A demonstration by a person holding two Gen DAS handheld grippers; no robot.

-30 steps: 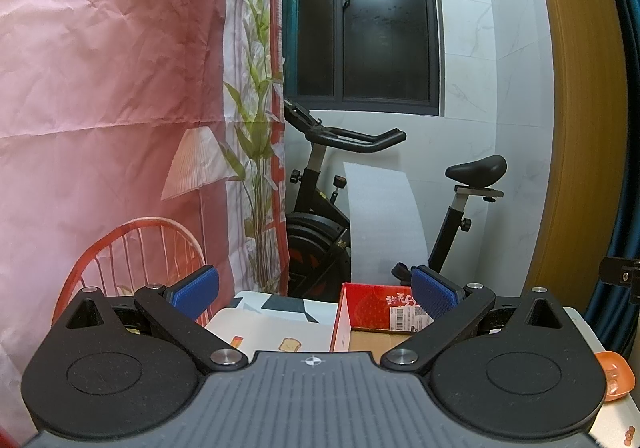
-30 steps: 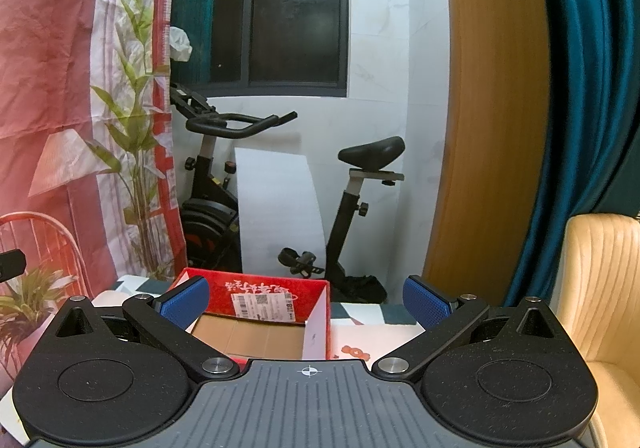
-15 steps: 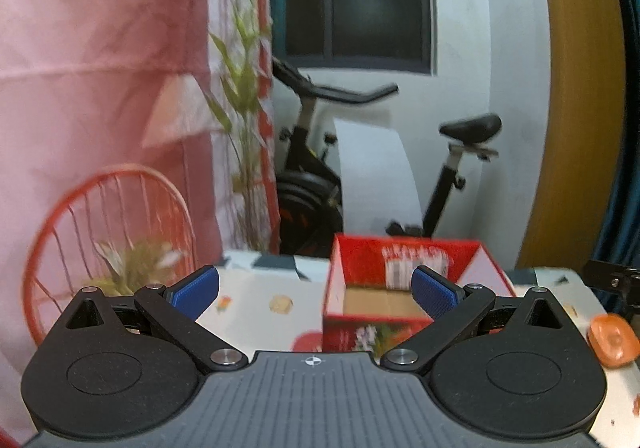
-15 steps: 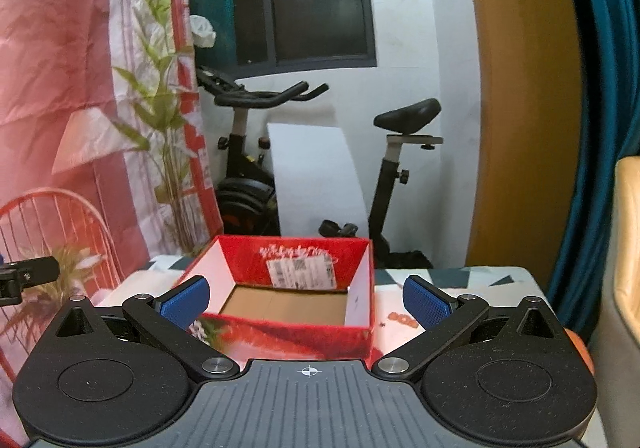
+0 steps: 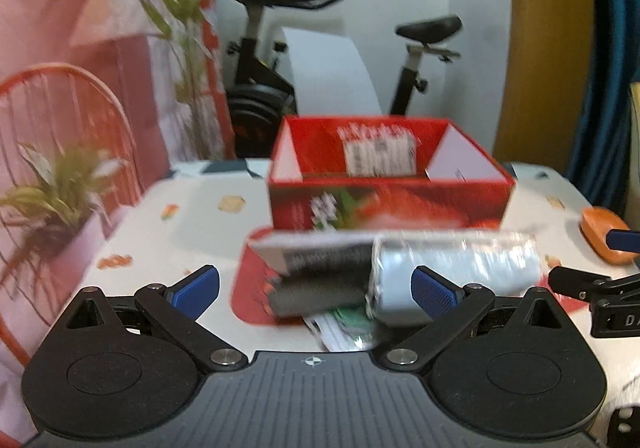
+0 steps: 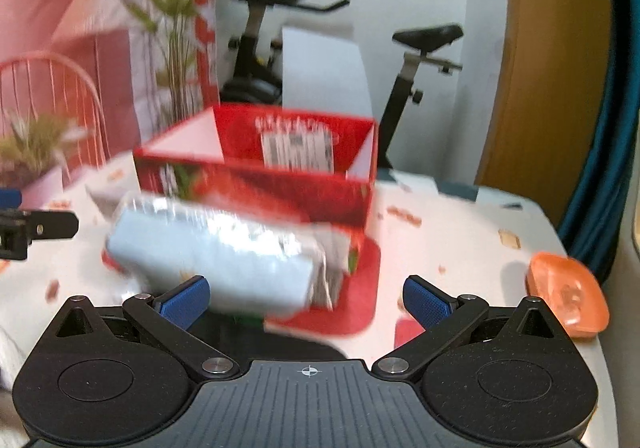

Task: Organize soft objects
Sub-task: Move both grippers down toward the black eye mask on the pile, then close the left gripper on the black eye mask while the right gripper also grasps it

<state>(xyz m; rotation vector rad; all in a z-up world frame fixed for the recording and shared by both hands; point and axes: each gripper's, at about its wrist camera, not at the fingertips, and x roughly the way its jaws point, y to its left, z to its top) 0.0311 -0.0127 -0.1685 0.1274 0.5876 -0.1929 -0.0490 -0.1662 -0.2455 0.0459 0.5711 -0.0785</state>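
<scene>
Two claws are in view, each with its blue pads spread wide apart and gripping nothing; the left claw (image 5: 314,290) hangs above the near edge of the bench (image 5: 192,232), and the right claw (image 6: 306,296) hangs above the same bench further to the right. The bench carries a white cloth with small printed motifs. An open red box (image 5: 390,203) stands at the middle of the bench, its far inner wall bearing a white label; the interior floor is not visible from either view. Just in front of the box lies a pile of soft items on a red mat (image 5: 250,300); the pile includes a pale blue roll in clear wrap (image 5: 456,268), lying on its side, with a dark grey roll (image 5: 320,296) touching its left end. A green-and-white packet (image 5: 346,328) protrudes from beneath both rolls. In the right wrist view, the pale blue roll sits directly ahead of the left pad (image 6: 186,302); motion blur hides finer detail. An orange dish (image 6: 566,298) rests near the right edge of the bench, well apart from the pile. An exercise bike (image 5: 256,59) stands behind the bench; a potted plant (image 5: 52,199) stands at the left.
</scene>
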